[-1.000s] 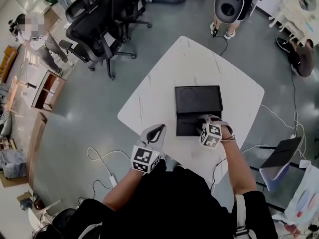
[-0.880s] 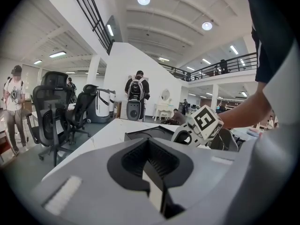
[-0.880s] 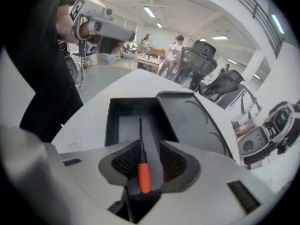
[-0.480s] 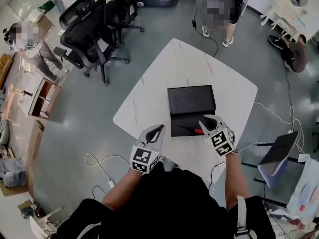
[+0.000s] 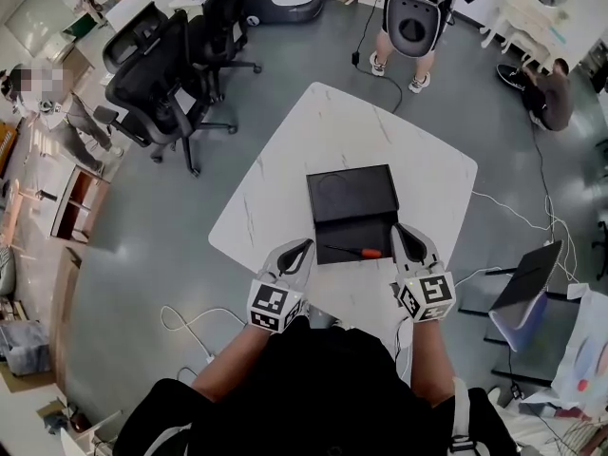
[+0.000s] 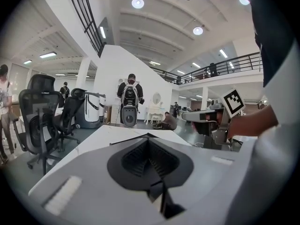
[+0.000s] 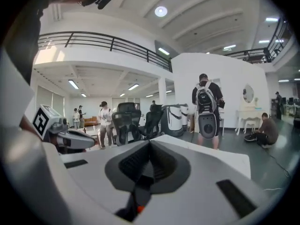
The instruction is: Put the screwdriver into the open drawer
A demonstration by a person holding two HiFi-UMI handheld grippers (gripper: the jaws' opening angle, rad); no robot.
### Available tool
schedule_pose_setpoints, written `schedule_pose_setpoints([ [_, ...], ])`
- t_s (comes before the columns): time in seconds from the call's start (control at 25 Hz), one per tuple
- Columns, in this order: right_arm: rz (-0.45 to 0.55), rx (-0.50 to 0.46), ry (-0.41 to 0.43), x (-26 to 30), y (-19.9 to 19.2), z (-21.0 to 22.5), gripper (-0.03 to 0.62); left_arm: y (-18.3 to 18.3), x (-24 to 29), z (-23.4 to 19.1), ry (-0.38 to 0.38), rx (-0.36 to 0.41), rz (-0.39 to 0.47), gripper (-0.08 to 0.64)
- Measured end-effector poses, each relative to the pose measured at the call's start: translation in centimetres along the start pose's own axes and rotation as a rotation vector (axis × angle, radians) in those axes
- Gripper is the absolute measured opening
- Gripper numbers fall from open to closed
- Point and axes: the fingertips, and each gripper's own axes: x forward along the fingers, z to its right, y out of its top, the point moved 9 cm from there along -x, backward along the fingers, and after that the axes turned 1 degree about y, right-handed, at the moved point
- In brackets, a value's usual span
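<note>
Nearest the person, the left gripper (image 5: 302, 247) and the right gripper (image 5: 403, 232) hover over the front edge of the bench (image 5: 285, 188). Both have their jaws closed together with nothing between them. Just beyond their tips the screwdriver (image 5: 357, 252) lies flat inside the open drawer (image 5: 340, 236). It lies crosswise, red handle toward the right gripper, thin dark shaft pointing left. Behind it, the drawer's black cabinet (image 5: 351, 196) sits mid-bench. The placing step looks finished; any next move only needs the hands drawn clear without knocking the drawer.
</note>
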Motion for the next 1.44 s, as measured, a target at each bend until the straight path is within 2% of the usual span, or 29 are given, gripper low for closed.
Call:
schedule_pose_setpoints([
  [0.4,0.114,0.062,-0.187,-4.7,0.6,-3.9,0.008,2.4,-0.2,1.4,-0.022,0.041,0.066,0.008],
  [0.56,0.119,0.037,-0.228,-5.8,0.9,-3.9,0.008,3.2,-0.4,1.6,-0.037,0.050,0.087,0.008],
  [0.96,0.116,-0.090,-0.217,-5.1,2.3,-3.7,0.007,3.2,-0.5,1.6,-0.046,0.056,0.089,0.008],
  [1.44,0.102,-0.121,-0.187,-4.2,1.9,-4.6,0.006,2.2,-1.8,0.3,0.006,0.025,0.076,0.008],
])
